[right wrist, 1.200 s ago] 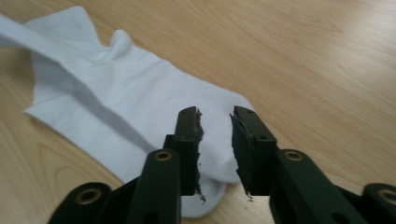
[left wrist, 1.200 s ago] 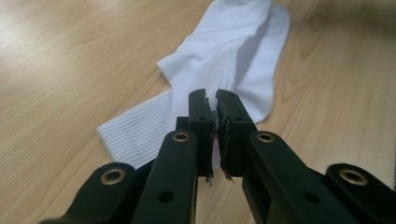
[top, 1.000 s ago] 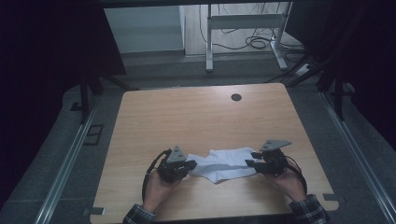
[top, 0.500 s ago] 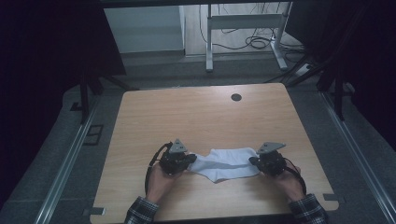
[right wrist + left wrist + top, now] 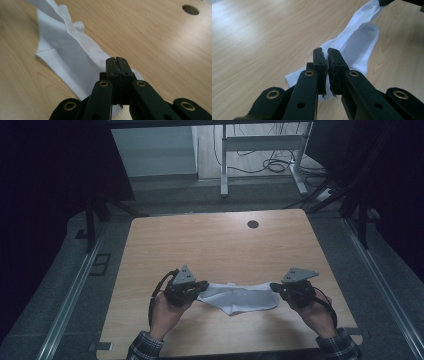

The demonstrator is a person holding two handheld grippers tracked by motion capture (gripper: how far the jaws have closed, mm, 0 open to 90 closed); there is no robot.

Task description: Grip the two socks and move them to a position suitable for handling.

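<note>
1. Table (image 5: 215,245): light wooden top with a round cable hole (image 5: 253,224) near its far edge

2. White sock (image 5: 239,297): lies on the near half of the table, stretched between the two grippers. One end is at the left gripper, the other at the right gripper. Its middle sags toward the person and rests on the wood

3. Left gripper (image 5: 202,287): held in the person's left hand (image 5: 165,312), jaws pointing toward the table's middle. In the left gripper view its jaws are closed on a ribbed edge of the sock (image 5: 352,47), white cloth visible in the narrow slit between them

4. Right gripper (image 5: 274,287): held in the right hand (image 5: 315,312), jaws pointing toward the left gripper. In the right gripper view the jaws are pressed together over the near end of the sock (image 5: 67,50), which spreads away from them across the table

5. Both forearms enter from the near edge in checked sleeves (image 5: 145,350)
</note>
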